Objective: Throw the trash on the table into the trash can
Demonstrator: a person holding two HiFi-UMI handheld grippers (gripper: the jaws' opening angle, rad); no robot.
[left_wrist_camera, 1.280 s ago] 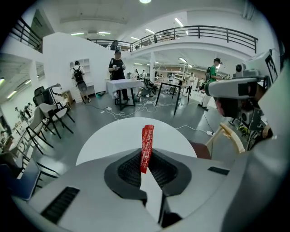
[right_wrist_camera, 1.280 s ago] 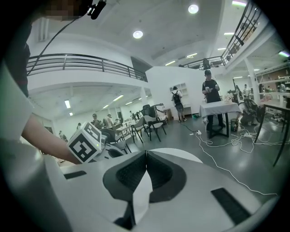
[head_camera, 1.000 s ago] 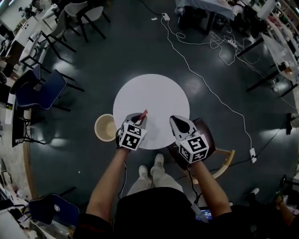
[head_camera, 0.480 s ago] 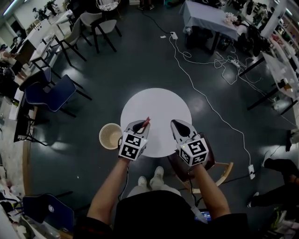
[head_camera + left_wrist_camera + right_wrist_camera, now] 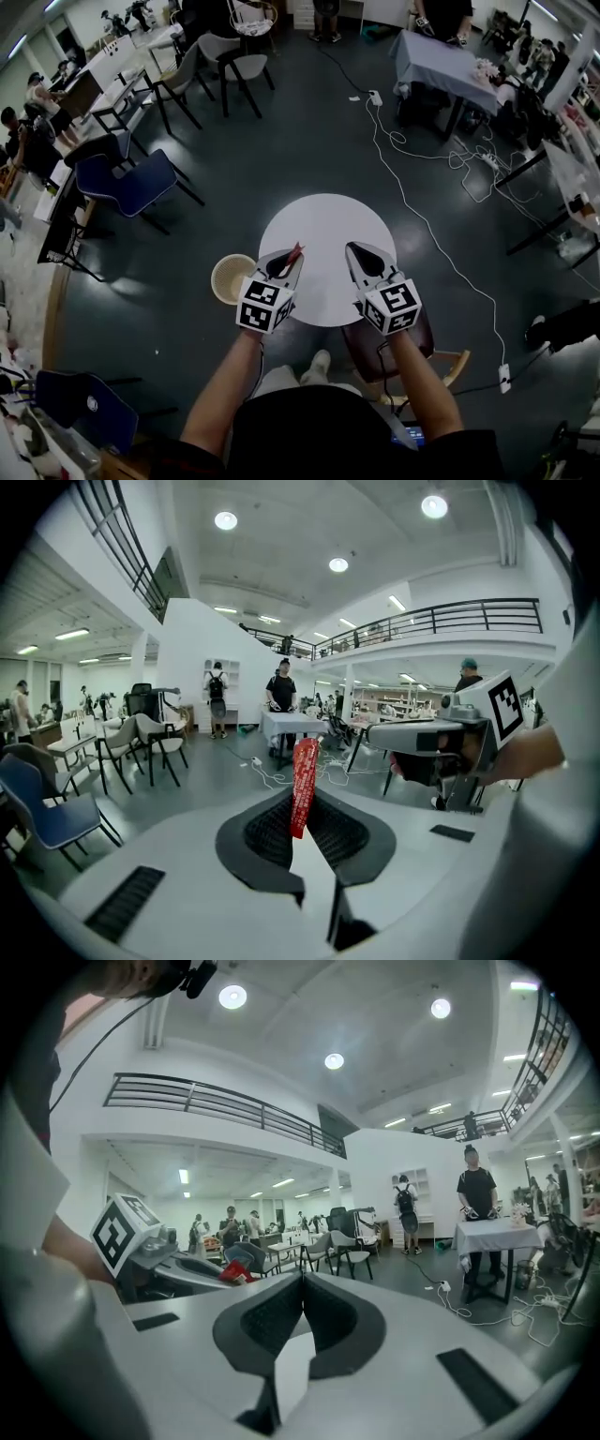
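"As the head view looks down, how do the arms sit?"

"Both bare forearms reach forward side by side, toward the near edge of the round white table (image 5: pixel 328 220). The left gripper (image 5: pixel 284 260) is at the table's near-left edge, clamped on a red wrapper (image 5: pixel 293 251) that sticks out past its tips. The right gripper (image 5: pixel 362 251) is over the table's near-right edge. A trash can (image 5: pixel 231 278) stands on the floor just left of the table, beside the left gripper."

"And the left gripper view?"

"Its jaws pinch the wrapper's lower end, and the strip stands upright. The right gripper shows alongside at the right."

"The right gripper view?"

"Its jaws are pressed together with nothing between them, pointing roughly level across the room. The left gripper and its wrapper show at the left."
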